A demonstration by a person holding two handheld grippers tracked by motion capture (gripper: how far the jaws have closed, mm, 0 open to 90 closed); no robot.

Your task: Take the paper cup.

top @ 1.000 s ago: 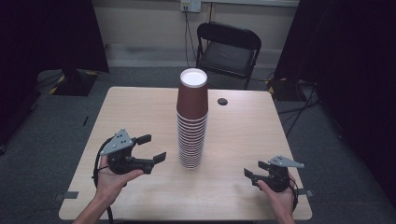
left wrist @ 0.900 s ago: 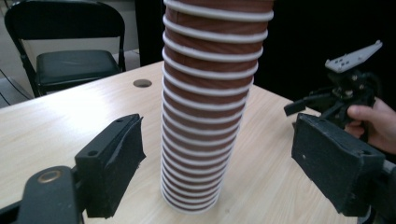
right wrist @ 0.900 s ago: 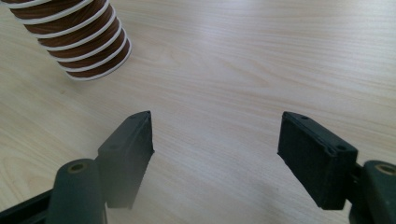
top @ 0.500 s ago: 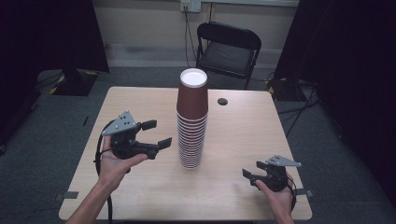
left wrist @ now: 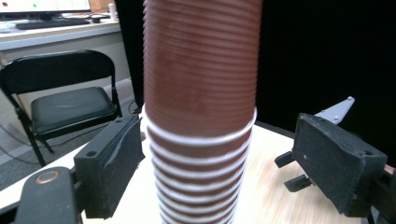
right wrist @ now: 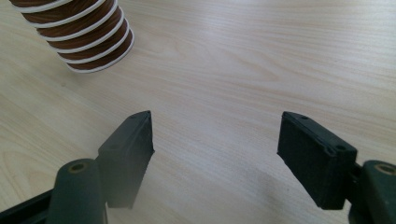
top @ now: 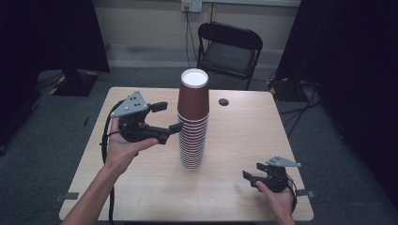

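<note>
A tall stack of upturned brown paper cups (top: pixel 192 126) with white rims stands at the middle of the wooden table (top: pixel 141 197). My left gripper (top: pixel 168 117) is held in the air just left of the stack, level with its upper cups and pointing at it. In the left gripper view the stack (left wrist: pixel 201 84) rises between the two spread pads (left wrist: pixel 112 163) without touching them, so the left gripper (left wrist: pixel 219 158) is open. My right gripper (top: pixel 253 171) rests low near the table's front right, open (right wrist: pixel 215 140) over bare wood. The stack's base (right wrist: pixel 84 32) lies off to its upper left.
A black folding chair (top: pixel 228 47) stands behind the table's far edge. A small dark round object (top: pixel 223 101) lies on the table, behind and to the right of the stack. Dark curtains hang on both sides of the room.
My left gripper has risen from near the stack's lower half to its upper cups and come a little closer. The right gripper has not moved.
</note>
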